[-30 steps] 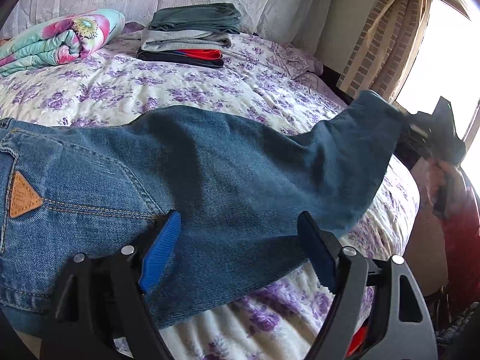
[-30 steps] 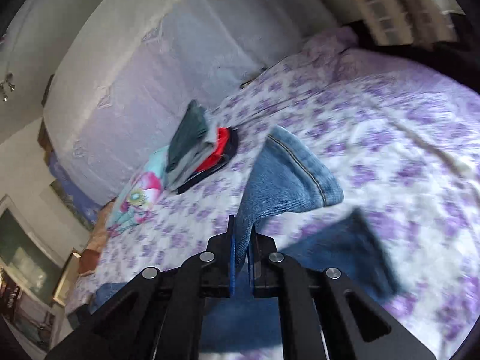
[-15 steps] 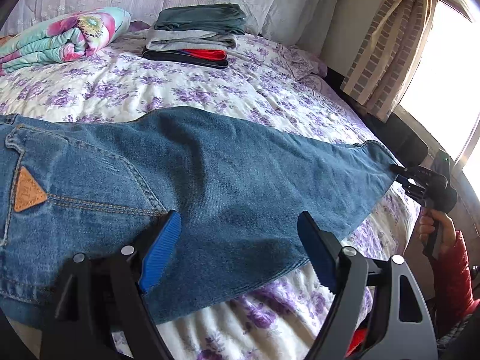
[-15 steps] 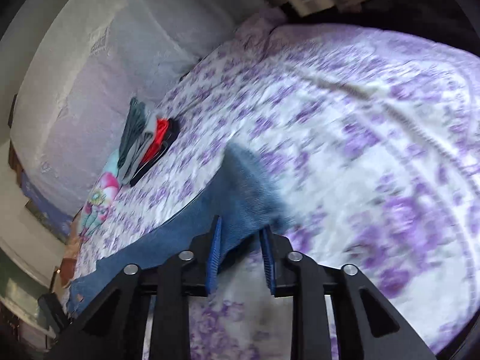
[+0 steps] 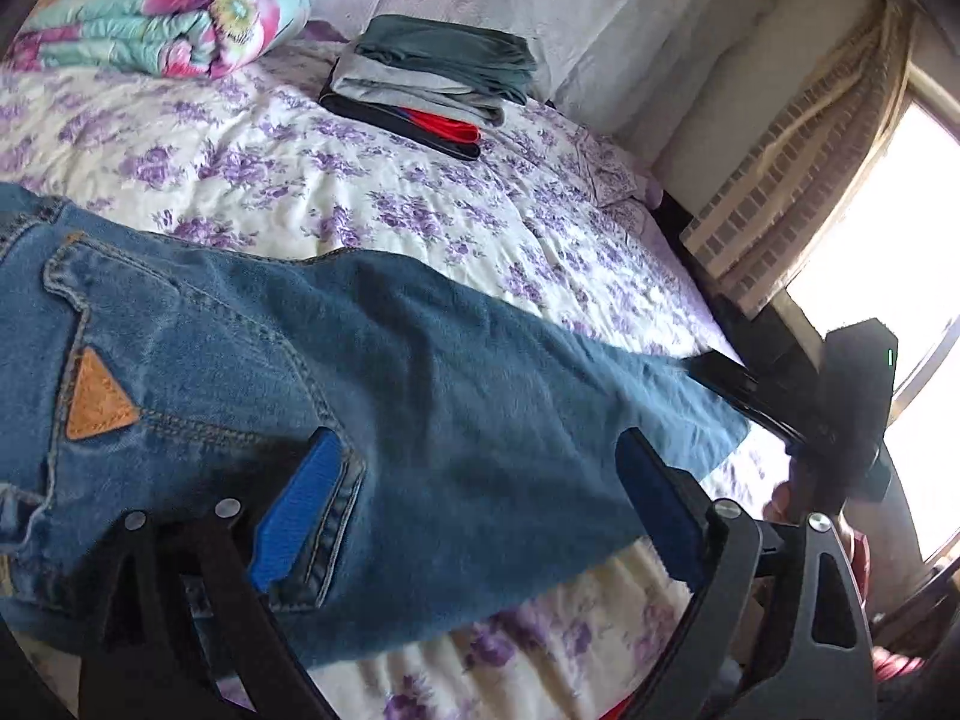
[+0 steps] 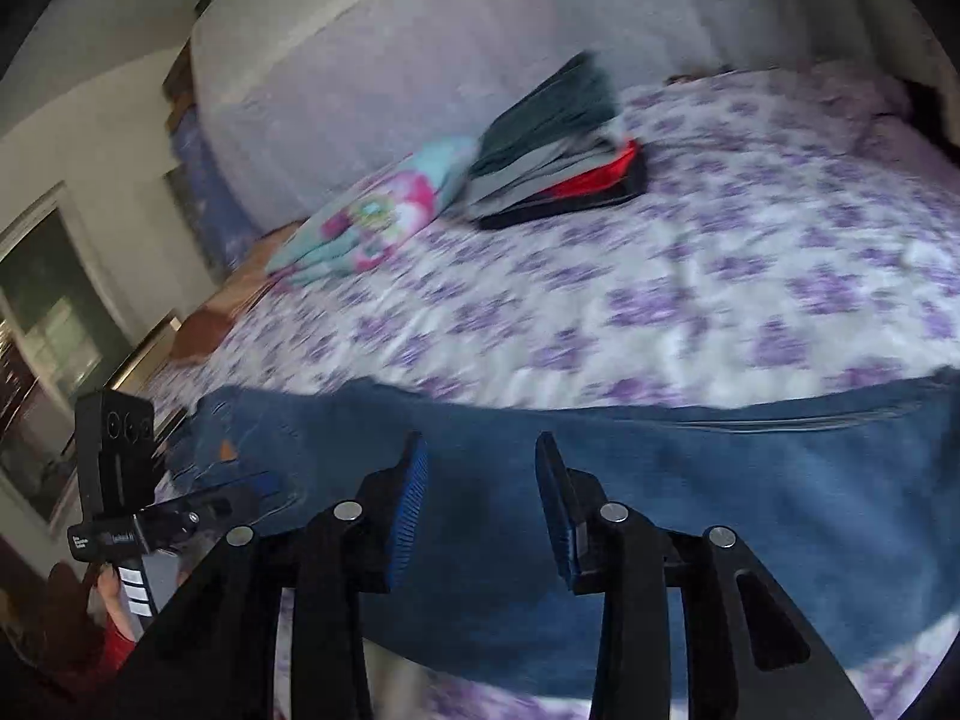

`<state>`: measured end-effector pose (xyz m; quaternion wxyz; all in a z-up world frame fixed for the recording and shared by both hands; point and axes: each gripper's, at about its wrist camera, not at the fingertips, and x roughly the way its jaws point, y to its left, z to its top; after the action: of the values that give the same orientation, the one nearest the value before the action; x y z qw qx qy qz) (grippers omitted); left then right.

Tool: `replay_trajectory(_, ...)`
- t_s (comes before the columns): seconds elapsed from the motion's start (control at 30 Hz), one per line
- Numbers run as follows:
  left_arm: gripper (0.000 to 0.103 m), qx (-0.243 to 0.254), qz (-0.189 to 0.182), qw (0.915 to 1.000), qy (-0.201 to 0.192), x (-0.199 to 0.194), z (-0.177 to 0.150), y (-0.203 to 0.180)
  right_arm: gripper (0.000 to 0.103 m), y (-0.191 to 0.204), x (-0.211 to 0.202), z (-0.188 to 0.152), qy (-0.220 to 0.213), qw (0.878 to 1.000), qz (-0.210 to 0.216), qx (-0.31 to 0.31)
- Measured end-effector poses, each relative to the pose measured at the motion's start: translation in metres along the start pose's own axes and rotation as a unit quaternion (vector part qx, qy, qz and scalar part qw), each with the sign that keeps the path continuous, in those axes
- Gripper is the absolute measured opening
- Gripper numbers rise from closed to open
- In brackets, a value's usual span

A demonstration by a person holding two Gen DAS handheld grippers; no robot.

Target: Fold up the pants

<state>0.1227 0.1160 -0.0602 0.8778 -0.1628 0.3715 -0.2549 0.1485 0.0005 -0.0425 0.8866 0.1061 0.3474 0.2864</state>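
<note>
Blue jeans (image 5: pixel 372 396) lie stretched flat across the near part of the floral bed, waist and back pocket with a tan triangle patch at the left, leg end at the right. My left gripper (image 5: pixel 474 516) is open over the seat of the jeans and holds nothing. My right gripper (image 6: pixel 480 504) is open over the leg part of the jeans (image 6: pixel 690 498) and holds nothing. It shows at the leg end in the left wrist view (image 5: pixel 744 390), and the left gripper shows near the waist in the right wrist view (image 6: pixel 198 510).
A stack of folded clothes (image 5: pixel 432 84) and a rolled floral blanket (image 5: pixel 156 24) lie at the head of the bed (image 5: pixel 360 180). A curtain and bright window (image 5: pixel 840 192) are at the right. The bed's near edge runs just under the jeans.
The right gripper lowered the raised leg end onto the bed, opened and let it go, then swung to face along the jeans. The left gripper stayed open over the seat.
</note>
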Motion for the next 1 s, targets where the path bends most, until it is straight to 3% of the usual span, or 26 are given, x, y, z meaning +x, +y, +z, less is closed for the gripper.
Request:
replay_trajectory(0.1,0.09,0.032,0.012,0.9994,0.008,-0.004,-0.01,-0.003,0.039,0.046,0.055,0.002,0.059,0.996,0.054,-0.041)
replay_trajectory(0.2,0.09,0.066,0.041,0.997,0.007,-0.006,-0.021,-0.006,0.039,0.056,0.108,0.005,0.123,0.99,0.064,-0.029)
replay_trajectory(0.3,0.09,0.059,0.065,0.9961,0.002,-0.018,-0.021,-0.005,0.021,0.035,0.128,0.012,0.143,0.987,0.068,0.025)
replay_trajectory(0.37,0.09,0.039,0.058,0.9974,-0.016,-0.035,-0.013,0.005,0.028,0.036,0.115,0.021,0.134,0.988,0.07,0.027)
replay_trajectory(0.43,0.092,0.011,0.058,0.9972,-0.045,-0.057,-0.002,0.02,0.051,0.044,0.096,0.033,0.104,0.993,0.061,-0.002)
replay_trajectory(0.5,0.098,-0.025,0.067,0.9948,-0.073,-0.074,0.01,0.041,0.052,0.047,0.091,0.048,0.089,0.994,0.057,-0.015)
replay_trajectory(0.6,0.098,-0.059,0.086,0.9914,-0.079,-0.073,0.014,0.074,0.052,0.042,0.116,0.068,0.127,0.989,0.072,0.008)
replay_trajectory(0.67,0.098,-0.028,0.106,0.9902,-0.087,-0.068,0.007,0.071,0.052,0.04,0.136,0.074,0.157,0.984,0.082,0.021)
replay_trajectory(0.73,0.098,0.05,0.171,0.9802,-0.086,-0.053,-0.004,0.053,0.051,0.041,0.151,0.077,0.181,0.978,0.095,0.026)
replay_trajectory(0.77,0.098,0.08,0.209,0.9714,-0.081,-0.042,-0.01,0.045,0.051,0.044,0.157,0.077,0.192,0.976,0.098,0.022)
replay_trajectory(0.83,0.098,0.102,0.246,0.9608,-0.077,-0.033,-0.014,0.036,0.051,0.048,0.167,0.074,0.213,0.972,0.099,0.016)
replay_trajectory(0.9,0.098,0.103,0.249,0.96,-0.077,-0.032,-0.014,0.037,0.051,0.049,0.171,0.068,0.227,0.969,0.094,0.012)
replay_trajectory(1.0,0.098,0.09,0.223,0.9669,-0.084,-0.04,-0.012,0.044,0.051,0.049,0.173,0.063,0.229,0.969,0.095,0.011)
